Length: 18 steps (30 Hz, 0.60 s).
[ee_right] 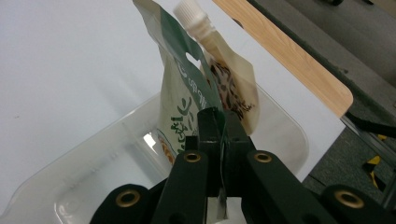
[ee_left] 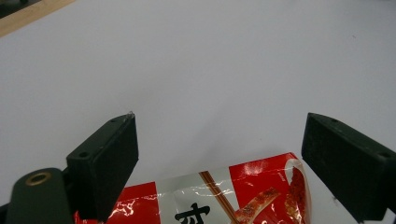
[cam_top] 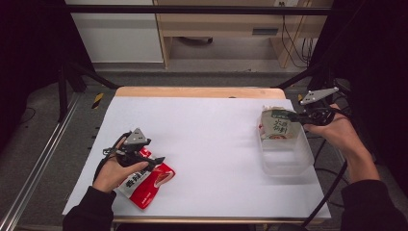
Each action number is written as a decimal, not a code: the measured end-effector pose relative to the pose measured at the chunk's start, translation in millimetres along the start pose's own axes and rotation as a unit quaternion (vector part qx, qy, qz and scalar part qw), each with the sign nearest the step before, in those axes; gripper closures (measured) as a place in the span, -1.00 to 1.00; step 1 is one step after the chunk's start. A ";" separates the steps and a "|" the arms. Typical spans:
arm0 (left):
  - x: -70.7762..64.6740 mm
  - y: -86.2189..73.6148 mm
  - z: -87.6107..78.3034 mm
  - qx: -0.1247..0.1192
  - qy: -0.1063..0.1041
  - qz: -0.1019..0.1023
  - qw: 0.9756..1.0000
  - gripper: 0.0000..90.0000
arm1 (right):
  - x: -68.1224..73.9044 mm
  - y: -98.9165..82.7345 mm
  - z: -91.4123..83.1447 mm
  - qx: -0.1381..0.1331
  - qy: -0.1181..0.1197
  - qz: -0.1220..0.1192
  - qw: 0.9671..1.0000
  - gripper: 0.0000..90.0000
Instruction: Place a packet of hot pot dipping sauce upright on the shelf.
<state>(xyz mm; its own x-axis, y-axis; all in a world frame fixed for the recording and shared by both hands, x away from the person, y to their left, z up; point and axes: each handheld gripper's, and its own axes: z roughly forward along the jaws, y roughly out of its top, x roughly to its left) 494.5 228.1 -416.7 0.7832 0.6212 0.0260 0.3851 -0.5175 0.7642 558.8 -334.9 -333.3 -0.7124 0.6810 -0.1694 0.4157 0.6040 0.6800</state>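
Observation:
A red snack packet (cam_top: 146, 185) lies flat near the table's front left. My left gripper (cam_top: 156, 161) hovers over its upper edge, open, and the packet (ee_left: 224, 200) shows low between the wide-apart jaws of my left gripper (ee_left: 222, 123). At the right, my right gripper (cam_top: 292, 115) is shut on the edge of a green and white packet (cam_top: 276, 126), held upright over the far end of a clear plastic container (cam_top: 288, 161). In the right gripper view the right gripper (ee_right: 219, 116) pinches that packet (ee_right: 180, 93). A spouted pouch (ee_right: 231, 79) with a white cap stands just behind it.
A white sheet (cam_top: 211, 139) covers the table, with a wooden edge (cam_top: 197, 92) at the far side. Metal frame rails (cam_top: 38, 159) run along the left, and dark stands flank both sides. The container (ee_right: 88, 163) sits near the table's right edge.

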 end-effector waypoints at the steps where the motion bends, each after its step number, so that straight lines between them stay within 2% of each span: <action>1: 0.2 -0.1 -0.3 -0.001 0.000 -0.001 1.000 -0.75 | 0.0 0.0 0.0 0.000 0.000 0.000 1.000 0.99; 6: 1.7 -0.3 -1.8 -0.003 0.002 -0.003 1.000 -0.75 | -5.6 -7.9 -1.1 0.014 -0.013 0.016 1.000 0.97; 8: 2.1 -0.5 -2.0 -0.002 0.002 -0.002 1.000 -0.75 | -6.9 -10.3 -1.3 0.010 -0.013 0.021 1.000 0.95; 13: 2.5 -0.7 -2.5 -0.001 0.004 -0.001 1.000 -0.75 | -4.4 -10.1 -0.6 0.014 -0.019 0.012 1.000 0.91; 17: 2.5 -1.7 -3.1 -0.004 0.002 0.001 1.000 -0.75 | -3.2 -10.0 -0.6 0.017 -0.018 0.013 1.000 0.83; 18: 2.6 -1.9 -3.7 -0.002 0.008 0.003 1.000 -0.75 | -3.3 -10.7 -1.1 0.020 -0.018 0.015 1.000 0.79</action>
<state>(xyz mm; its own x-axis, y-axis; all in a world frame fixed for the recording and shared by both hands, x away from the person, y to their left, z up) 494.0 232.9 -415.7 0.7776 0.6275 0.0398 0.3794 -0.5187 0.7662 556.1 -344.1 -339.2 -0.6788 0.7130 -0.1759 0.4593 0.5991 0.6559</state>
